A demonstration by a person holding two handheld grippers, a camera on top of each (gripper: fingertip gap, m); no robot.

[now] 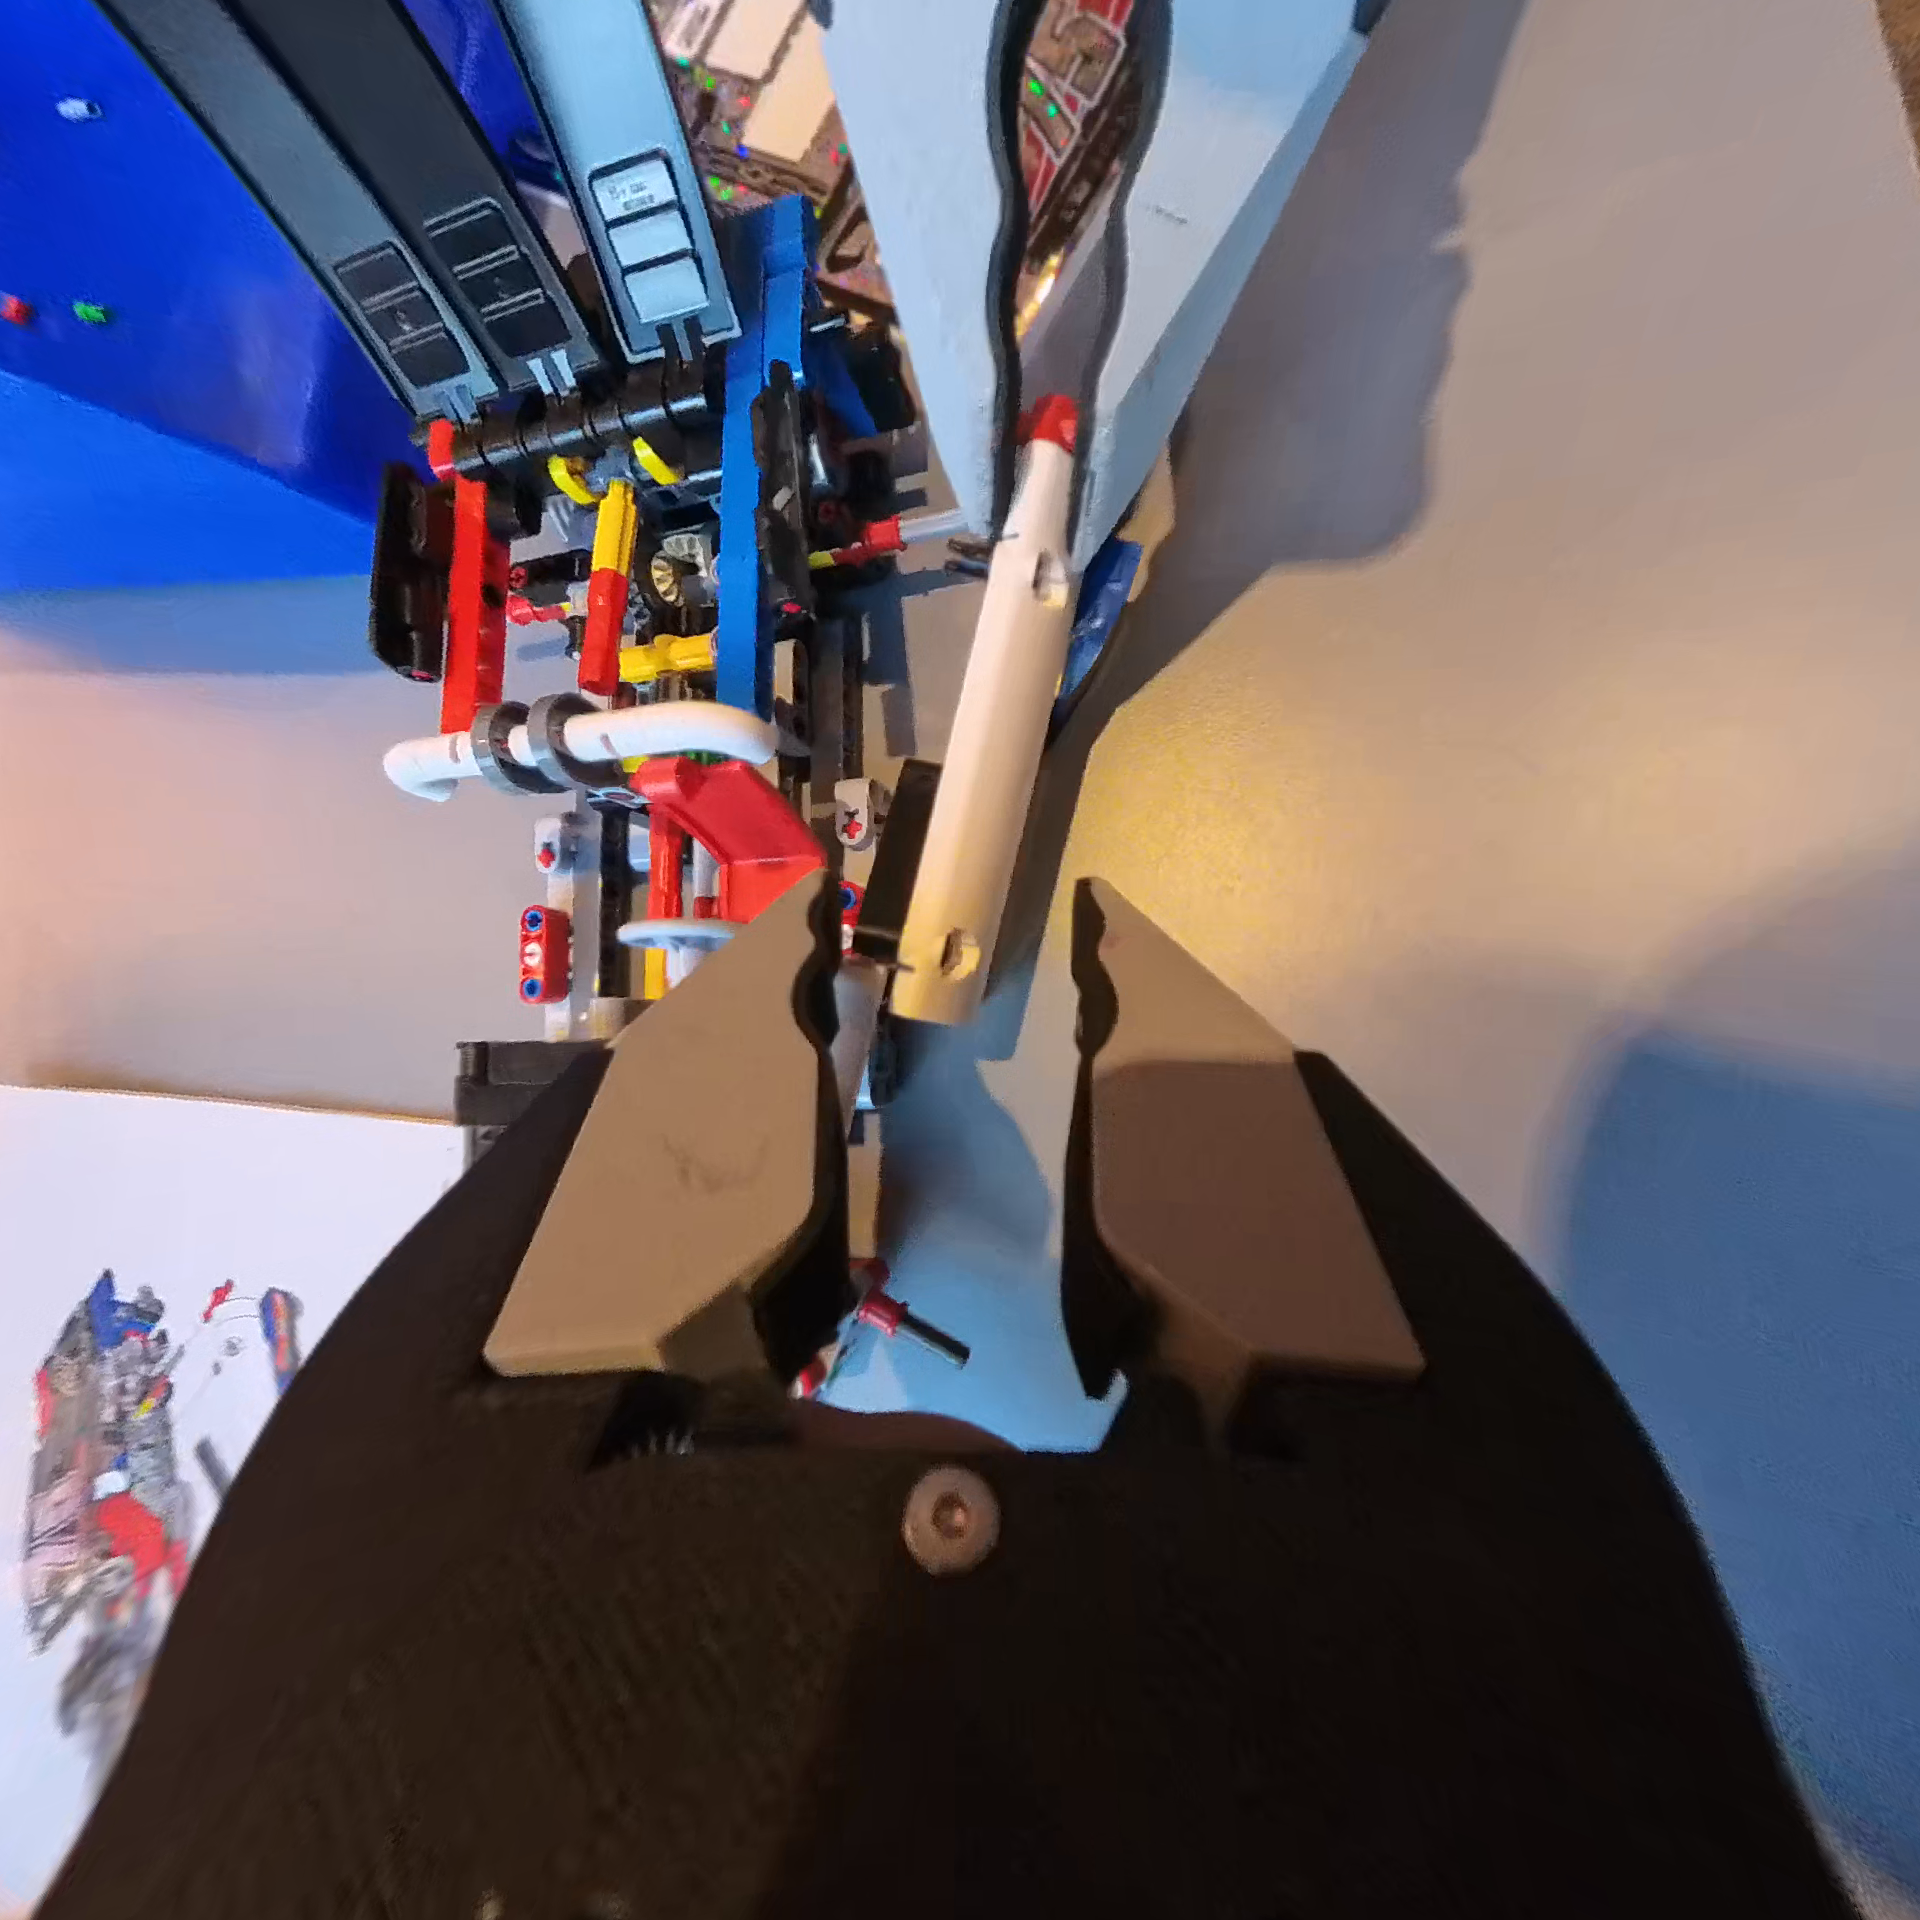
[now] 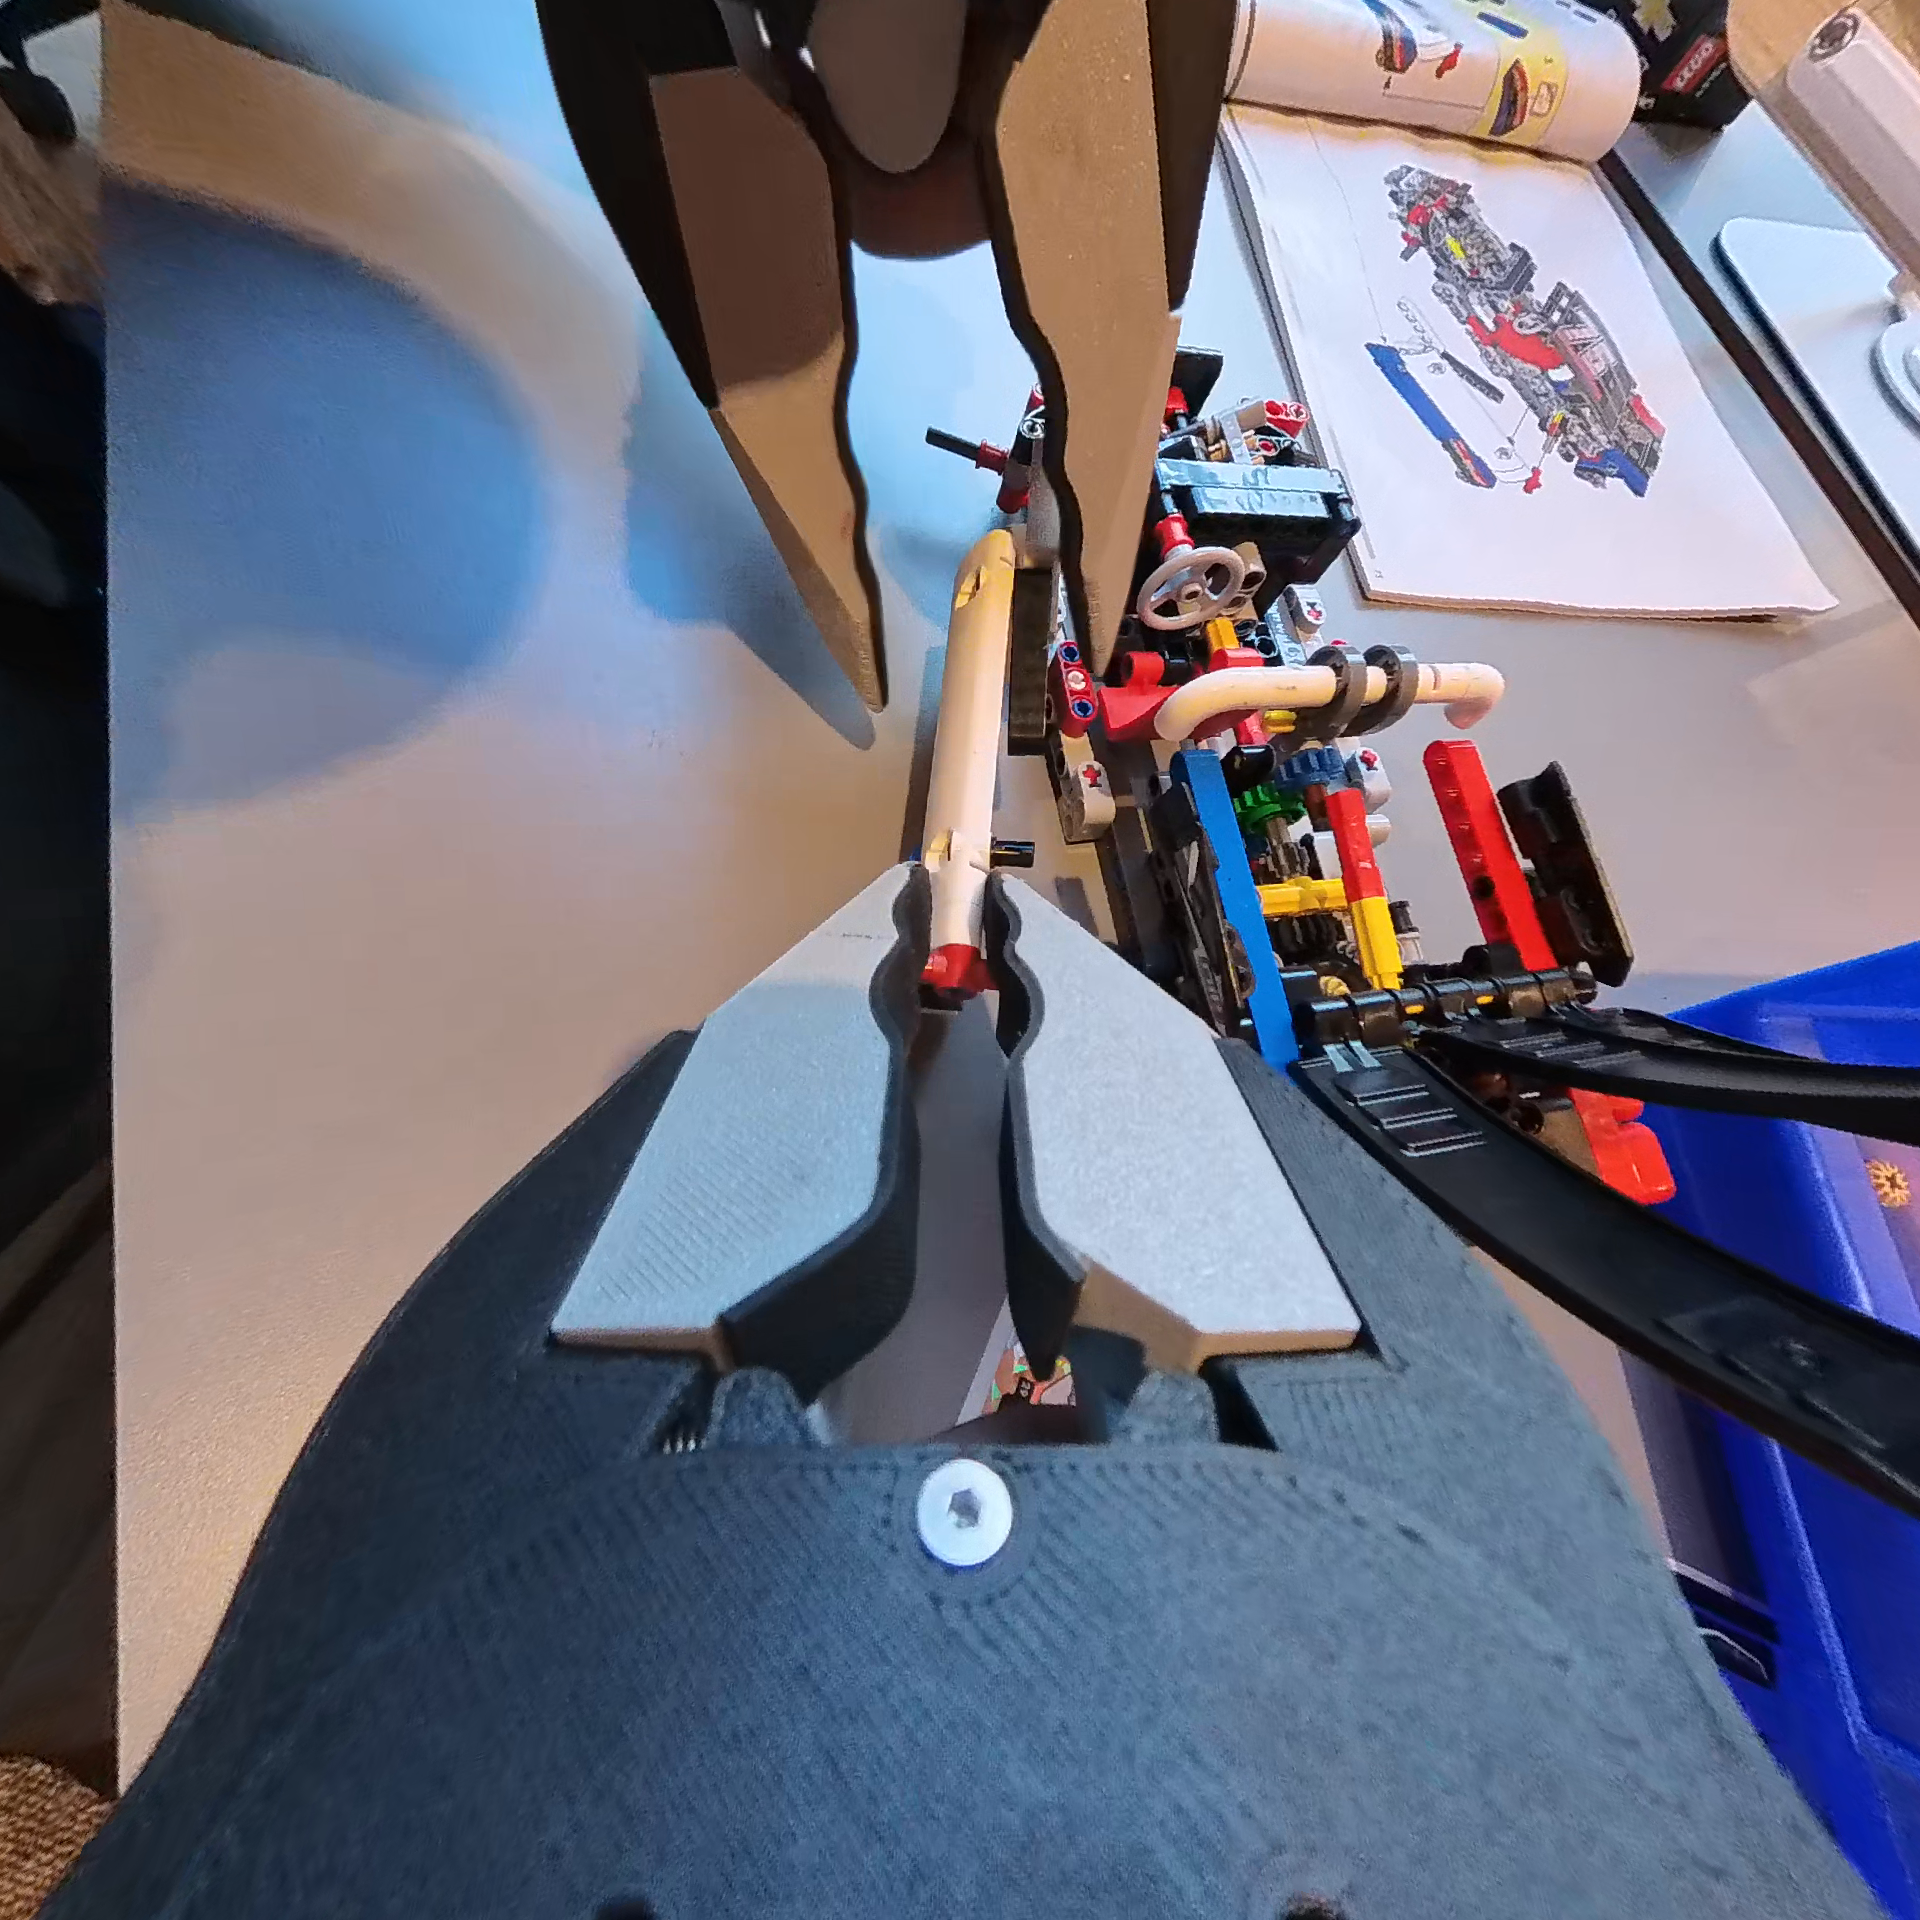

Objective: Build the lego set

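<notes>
Beside the model [image 2: 1288,831], the right gripper [image 2: 956,935] pinches the white tube [image 2: 966,727]; left gripper [image 1: 951,935], jaws wide, could knock it loose.

My pale desk [image 2: 312,935] | blue bin [image 2: 1818,1299] at my right, by the desk's edge | brown carpet [image 2: 42,1808] below | black box [image 2: 1683,62] at the far end

A hobby desk, likely in a home or office: pale tabletop [image 2: 364,935], open instruction booklet [image 2: 1558,520], blue parts bin [image 2: 1818,1195], half-built model [image 2: 1299,831].
</notes>
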